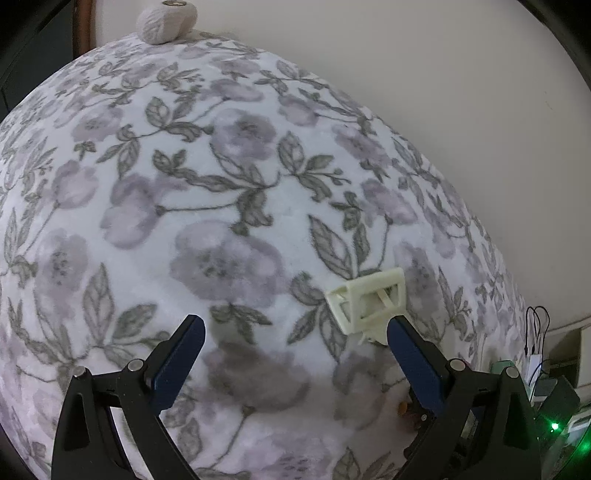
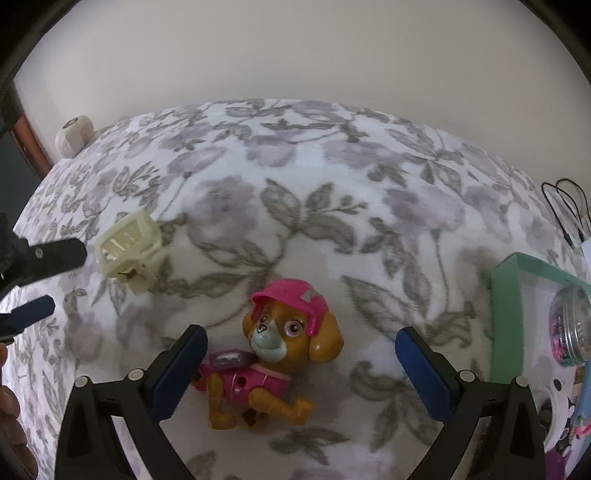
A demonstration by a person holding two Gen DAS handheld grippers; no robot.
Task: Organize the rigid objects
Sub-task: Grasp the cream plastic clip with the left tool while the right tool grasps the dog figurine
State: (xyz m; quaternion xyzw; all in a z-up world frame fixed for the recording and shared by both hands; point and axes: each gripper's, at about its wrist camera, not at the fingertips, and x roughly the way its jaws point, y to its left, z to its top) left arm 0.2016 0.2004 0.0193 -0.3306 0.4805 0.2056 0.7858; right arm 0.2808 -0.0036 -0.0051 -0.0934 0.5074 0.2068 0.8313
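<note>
A cream plastic frame piece [image 1: 369,303] lies on the floral blanket [image 1: 221,184], just beyond the right finger of my left gripper [image 1: 295,328], which is open and empty. In the right wrist view the same cream piece [image 2: 127,245] sits at the left, with the left gripper's fingers [image 2: 55,254] beside it. A toy dog [image 2: 273,350] with a pink cap and pink vest lies on its side between the fingers of my right gripper [image 2: 301,343], which is open and not touching it.
A green-rimmed box [image 2: 506,317] at the right holds a clear jar of beads [image 2: 570,325]. Black cables [image 2: 569,210] hang at the blanket's right edge. A pale yarn ball [image 1: 166,20] rests at the far left corner by the wall. A hand shows at the lower left.
</note>
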